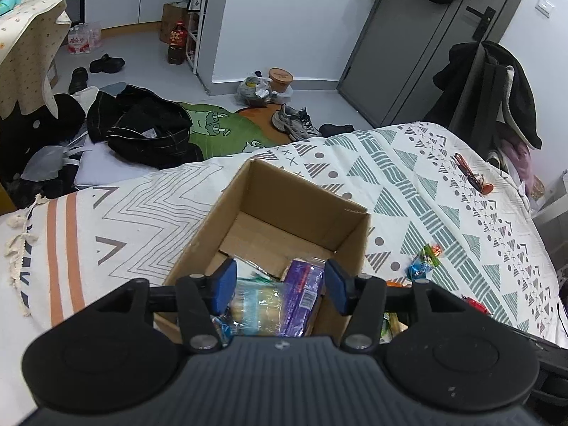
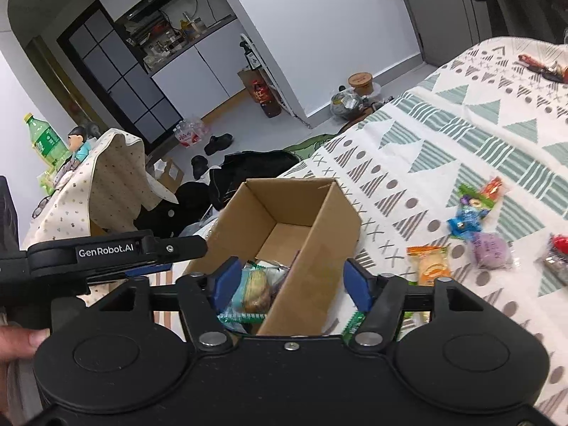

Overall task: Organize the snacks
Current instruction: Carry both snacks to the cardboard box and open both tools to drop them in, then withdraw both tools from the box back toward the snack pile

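Patterned bedspread, cluttered bedroom floor behind; cardboard box set on it.

Left gripper is held over the box, jaws apart, nothing gripped; wrapped snacks are seen inside. Right gripper straddles the box's near wall, jaws wide, empty. Loose snacks are scattered beside the box.

Left gripper: tilted downward, blue pads apart, nothing pressed between them.
Right gripper: tilted downward, jaws spread wide, pads gripping nothing.
Left gripper from the right wrist view: black arm lying level, just left of the right gripper's left finger.
Thumb: at the lower left edge, beside the right gripper's body.
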The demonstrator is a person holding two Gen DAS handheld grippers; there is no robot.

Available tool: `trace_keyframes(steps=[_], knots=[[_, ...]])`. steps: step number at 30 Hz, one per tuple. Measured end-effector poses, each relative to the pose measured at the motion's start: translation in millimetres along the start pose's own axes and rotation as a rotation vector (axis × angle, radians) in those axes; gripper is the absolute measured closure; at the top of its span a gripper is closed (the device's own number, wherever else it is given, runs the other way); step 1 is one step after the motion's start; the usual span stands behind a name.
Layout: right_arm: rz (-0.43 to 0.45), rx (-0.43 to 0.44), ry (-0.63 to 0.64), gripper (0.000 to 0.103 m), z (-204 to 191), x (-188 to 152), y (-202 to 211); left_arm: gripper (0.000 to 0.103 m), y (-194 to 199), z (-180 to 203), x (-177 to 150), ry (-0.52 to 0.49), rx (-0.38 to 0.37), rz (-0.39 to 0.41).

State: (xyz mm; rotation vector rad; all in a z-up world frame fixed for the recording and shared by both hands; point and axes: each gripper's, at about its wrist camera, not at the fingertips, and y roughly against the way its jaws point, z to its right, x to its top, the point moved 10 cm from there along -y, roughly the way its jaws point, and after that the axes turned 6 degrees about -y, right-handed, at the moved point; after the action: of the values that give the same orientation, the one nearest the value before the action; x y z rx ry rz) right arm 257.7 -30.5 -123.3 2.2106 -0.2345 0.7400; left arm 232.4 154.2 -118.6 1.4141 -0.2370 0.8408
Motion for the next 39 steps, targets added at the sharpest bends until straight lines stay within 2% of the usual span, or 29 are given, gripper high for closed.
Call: trace_keyframes(steps=[6,11,13,15,25,34,39], knots=[[-0.007,-0.043,0.025,0.029,16,1,21,0.039,7,6,0,-0.013,0.014,0.006],[-0.011,-0.077,0.032,0.027,33,1,37,0.028,13,19,-1,-0.024,0.002,0.014],[-0.003,-0.090,0.029,0.023,41,2,44,0.022,15,25,-3,-0.030,-0.004,0.013],[0.013,-0.109,0.022,0.021,50,5,52,0.020,15,32,-5,-0.040,-0.004,0.006],[0.034,-0.185,0.021,0.021,97,13,78,0.019,19,70,-16,-0.090,-0.042,-0.001],[0.026,-0.212,0.044,0.022,123,13,91,0.019,17,99,-25,-0.132,-0.069,0.010],[0.025,-0.226,0.052,0.032,136,14,96,0.022,12,114,-28,-0.143,-0.086,0.005]])
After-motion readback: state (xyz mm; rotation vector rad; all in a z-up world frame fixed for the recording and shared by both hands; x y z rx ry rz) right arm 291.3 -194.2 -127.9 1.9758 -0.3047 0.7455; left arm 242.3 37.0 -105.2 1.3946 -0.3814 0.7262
